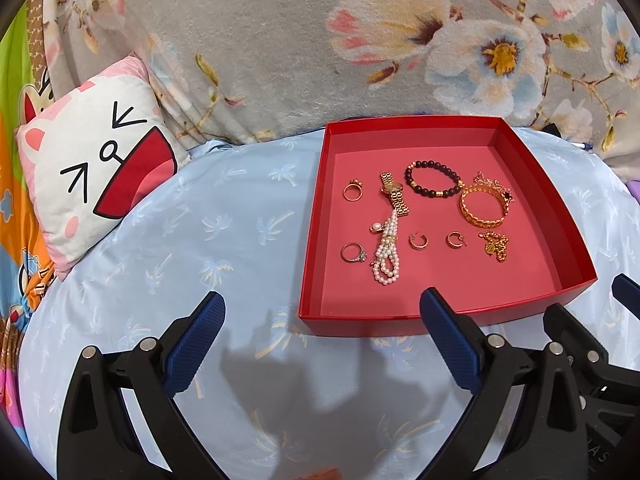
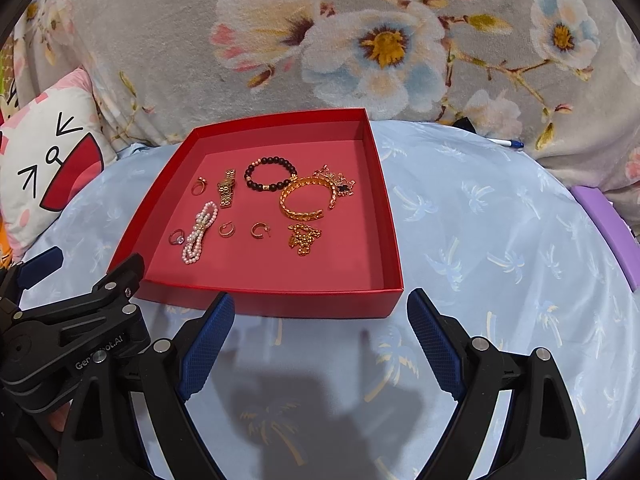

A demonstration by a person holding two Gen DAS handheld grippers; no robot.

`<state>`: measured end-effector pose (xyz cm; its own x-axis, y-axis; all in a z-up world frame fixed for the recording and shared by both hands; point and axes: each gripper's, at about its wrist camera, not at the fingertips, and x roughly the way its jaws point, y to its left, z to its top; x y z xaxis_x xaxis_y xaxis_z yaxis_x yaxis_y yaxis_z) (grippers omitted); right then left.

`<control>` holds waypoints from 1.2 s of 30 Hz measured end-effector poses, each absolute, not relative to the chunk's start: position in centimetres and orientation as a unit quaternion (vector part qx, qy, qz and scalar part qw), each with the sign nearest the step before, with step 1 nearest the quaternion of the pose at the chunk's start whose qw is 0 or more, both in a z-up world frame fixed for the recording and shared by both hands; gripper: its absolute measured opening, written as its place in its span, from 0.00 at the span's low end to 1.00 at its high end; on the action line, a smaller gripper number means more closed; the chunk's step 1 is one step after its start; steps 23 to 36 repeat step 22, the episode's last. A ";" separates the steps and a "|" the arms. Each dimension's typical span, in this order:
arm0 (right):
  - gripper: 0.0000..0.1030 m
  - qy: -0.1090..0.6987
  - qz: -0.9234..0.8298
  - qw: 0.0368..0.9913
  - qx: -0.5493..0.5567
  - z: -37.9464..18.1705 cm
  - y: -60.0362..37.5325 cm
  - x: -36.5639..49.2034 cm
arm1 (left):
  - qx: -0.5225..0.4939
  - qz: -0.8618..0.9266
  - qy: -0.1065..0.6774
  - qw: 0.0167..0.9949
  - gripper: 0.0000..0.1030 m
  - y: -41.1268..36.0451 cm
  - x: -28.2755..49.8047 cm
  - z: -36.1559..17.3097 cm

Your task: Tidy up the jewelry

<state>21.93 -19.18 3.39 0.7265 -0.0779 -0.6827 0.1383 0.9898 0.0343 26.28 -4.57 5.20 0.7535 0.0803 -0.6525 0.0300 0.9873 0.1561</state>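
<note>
A red tray (image 1: pixel 448 322) (image 2: pixel 280 302) lies on a light blue bedsheet. In it are a dark bead bracelet (image 1: pixel 433 179) (image 2: pixel 269 174), a gold watch (image 1: pixel 394 192) (image 2: pixel 226 192), a gold bangle (image 1: pixel 482 206) (image 2: pixel 304 200), a pearl bracelet (image 1: pixel 386 254) (image 2: pixel 199 234), two rings (image 1: pixel 353 191) (image 1: pixel 354 254), two hoop earrings (image 1: pixel 418 241) (image 1: pixel 454 239) and a gold chain (image 1: pixel 495 245) (image 2: pixel 304 238). My left gripper (image 1: pixel 322 312) is open and empty, just short of the tray's near left corner. My right gripper (image 2: pixel 320 310) is open and empty at the tray's near edge.
A cat-face pillow (image 1: pixel 96 176) (image 2: pixel 48 160) lies at the left. A grey floral blanket (image 1: pixel 280 40) (image 2: pixel 360 40) rises behind the tray. A purple box (image 2: pixel 612 228) sits at the right edge and a pen (image 2: pixel 508 143) lies behind.
</note>
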 end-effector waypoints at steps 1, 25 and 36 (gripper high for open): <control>0.84 0.365 -0.058 0.928 0.041 3.4 -19.1 21.9 | 0.077 0.013 0.352 0.933 0.93 -4.6 26.3 5.2; 0.84 0.361 -0.067 0.930 0.037 3.5 -19.2 21.8 | 0.079 0.011 0.346 0.935 0.93 -4.6 26.2 5.2; 0.84 0.361 -0.067 0.930 0.037 3.5 -19.2 21.8 | 0.079 0.011 0.346 0.935 0.93 -4.6 26.2 5.2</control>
